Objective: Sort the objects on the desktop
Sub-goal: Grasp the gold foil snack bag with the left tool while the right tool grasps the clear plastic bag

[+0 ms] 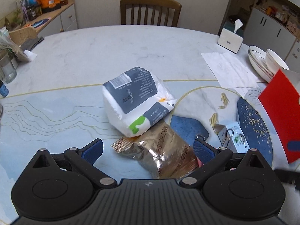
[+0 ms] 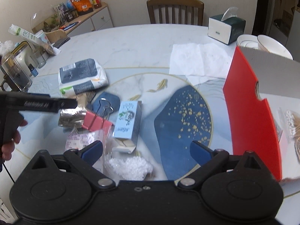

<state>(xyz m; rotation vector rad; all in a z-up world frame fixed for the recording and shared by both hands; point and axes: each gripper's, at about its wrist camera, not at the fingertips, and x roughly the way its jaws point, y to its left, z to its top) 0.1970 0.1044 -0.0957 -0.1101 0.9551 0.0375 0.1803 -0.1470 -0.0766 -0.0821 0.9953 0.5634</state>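
A marble table [image 1: 78, 56] is carrying clutter beside a red-sided box [image 2: 249, 112] sitting at its right. A white tissue pack [image 1: 131, 101] is leaning on a gold foil bag [image 1: 163, 153]. The left gripper [image 1: 148, 149] is hanging wide open around that bag, gripping nothing; pulling it out could topple the pack. The right gripper [image 2: 146, 150] is hovering open and empty over a small blue carton [image 2: 128, 120], with a pink binder clip [image 2: 97, 122] crowding just beside it.
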